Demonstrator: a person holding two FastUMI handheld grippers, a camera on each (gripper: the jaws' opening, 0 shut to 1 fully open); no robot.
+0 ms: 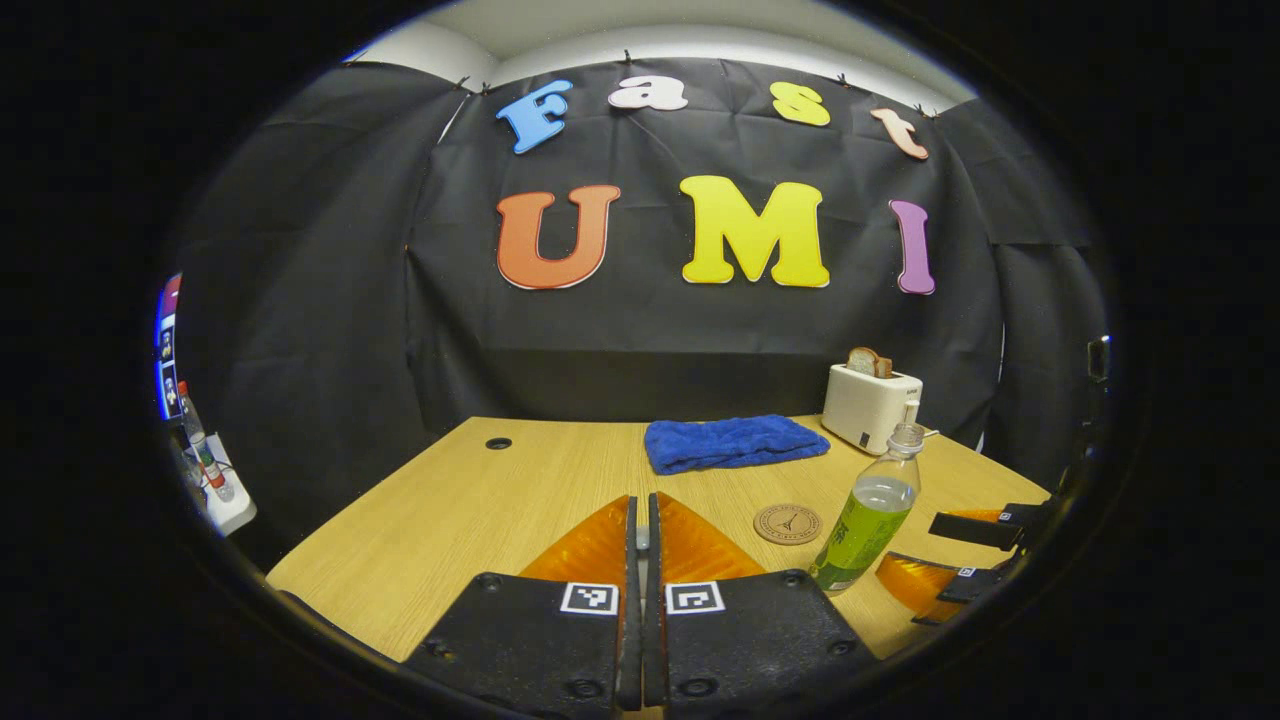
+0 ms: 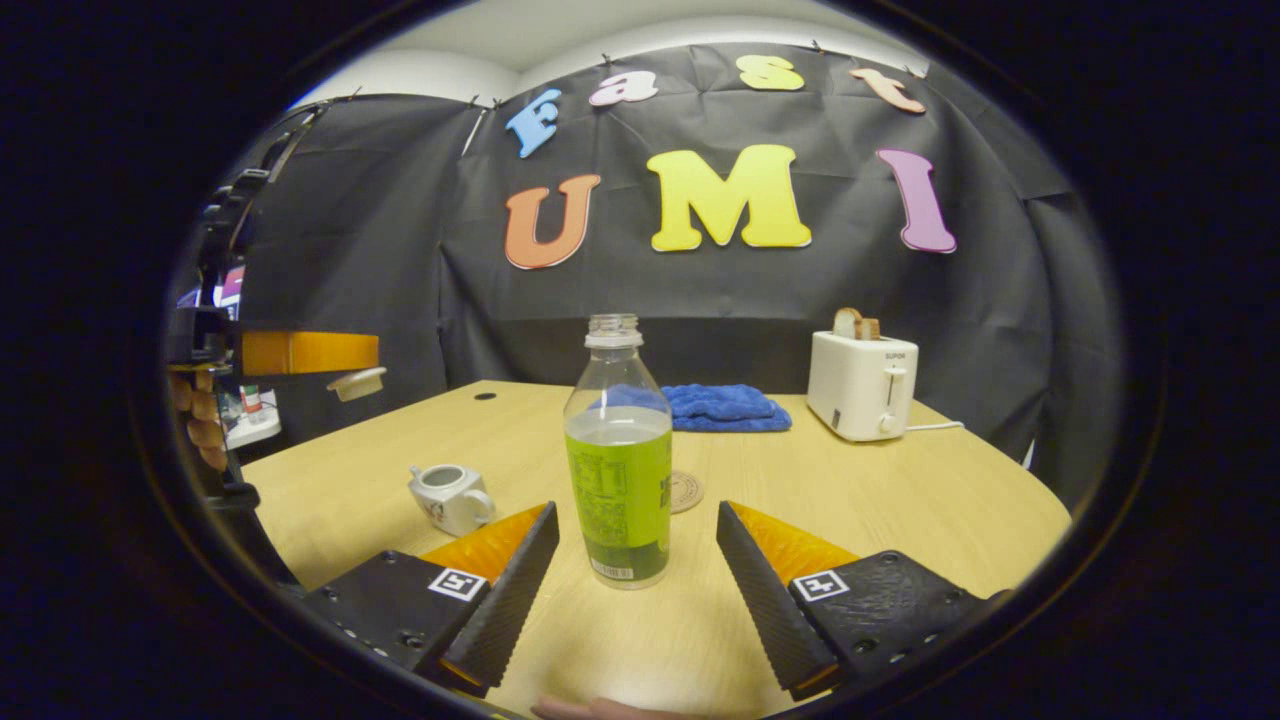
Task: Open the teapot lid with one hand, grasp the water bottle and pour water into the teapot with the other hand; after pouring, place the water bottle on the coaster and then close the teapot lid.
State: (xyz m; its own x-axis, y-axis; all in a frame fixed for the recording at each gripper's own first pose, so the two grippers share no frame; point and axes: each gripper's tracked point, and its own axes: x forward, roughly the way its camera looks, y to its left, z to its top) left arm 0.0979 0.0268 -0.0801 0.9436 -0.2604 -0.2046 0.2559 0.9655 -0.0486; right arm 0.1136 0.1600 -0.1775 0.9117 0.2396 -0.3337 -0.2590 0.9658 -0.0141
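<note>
An uncapped water bottle (image 2: 619, 470) with a green label stands upright on the table, partly full. My right gripper (image 2: 634, 540) is open, one finger on each side of the bottle's base, not touching it. The small white teapot (image 2: 452, 497) sits open to the bottle's left. My left gripper (image 2: 372, 360), seen at the left of the right gripper view, hangs above the table, shut on the teapot lid (image 2: 357, 383). In the left gripper view the left gripper (image 1: 641, 525) has its fingers together. The bottle (image 1: 866, 515) and the right gripper (image 1: 906, 543) show at its right. A round coaster (image 1: 787, 523) lies just behind the bottle.
A folded blue towel (image 2: 722, 406) lies at the back of the wooden table (image 2: 900, 500). A white toaster (image 2: 861, 385) with bread in it stands at the back right. A person's hand (image 2: 205, 420) holds the left gripper at the table's left edge.
</note>
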